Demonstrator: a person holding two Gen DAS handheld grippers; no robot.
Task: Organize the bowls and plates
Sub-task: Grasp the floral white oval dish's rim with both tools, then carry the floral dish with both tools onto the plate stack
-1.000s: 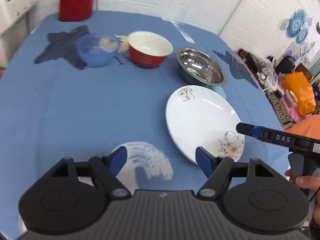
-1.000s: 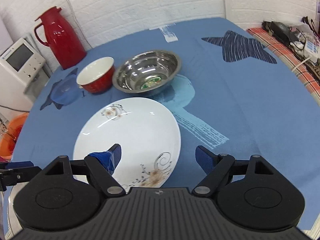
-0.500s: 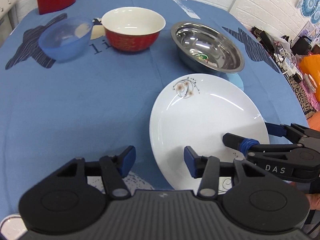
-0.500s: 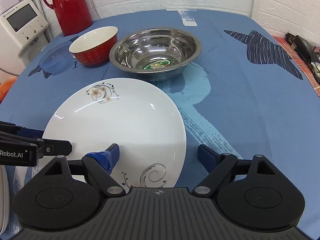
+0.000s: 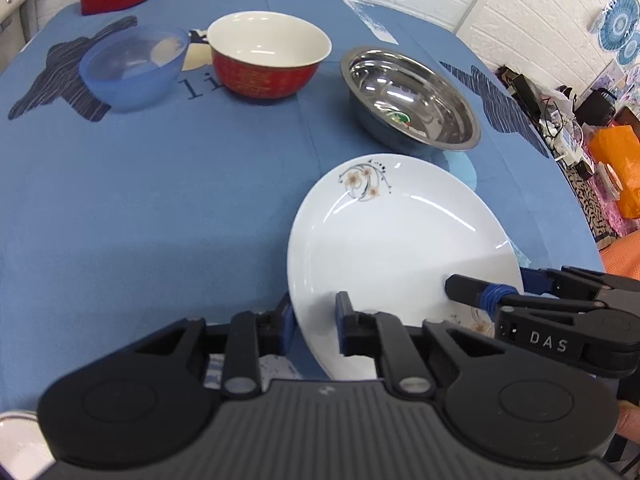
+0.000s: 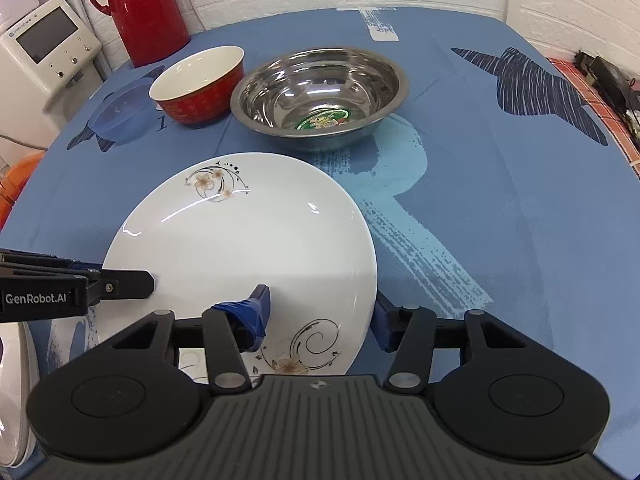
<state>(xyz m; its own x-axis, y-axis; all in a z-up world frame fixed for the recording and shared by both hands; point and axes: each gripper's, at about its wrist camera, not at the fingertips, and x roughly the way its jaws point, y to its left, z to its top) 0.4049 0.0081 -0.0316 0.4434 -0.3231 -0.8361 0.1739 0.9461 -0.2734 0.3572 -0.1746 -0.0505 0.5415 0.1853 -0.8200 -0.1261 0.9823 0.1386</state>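
Big blue tablecloth point(image 6: 500, 208) under everything, and I've got the white plate point(image 6: 240, 248) sitting near its front edge with both grippers on it. My left gripper point(image 5: 314, 322) is pinched onto the plate's left rim, one finger over and one under, and my right gripper point(image 6: 320, 316) has closed in on the front-right rim, though I can't tell if it's actually squeezing yet. Further back toward the far edge: steel bowl point(image 6: 320, 98), red bowl point(image 6: 198, 84), then the little blue bowl point(image 6: 120, 114) out left.
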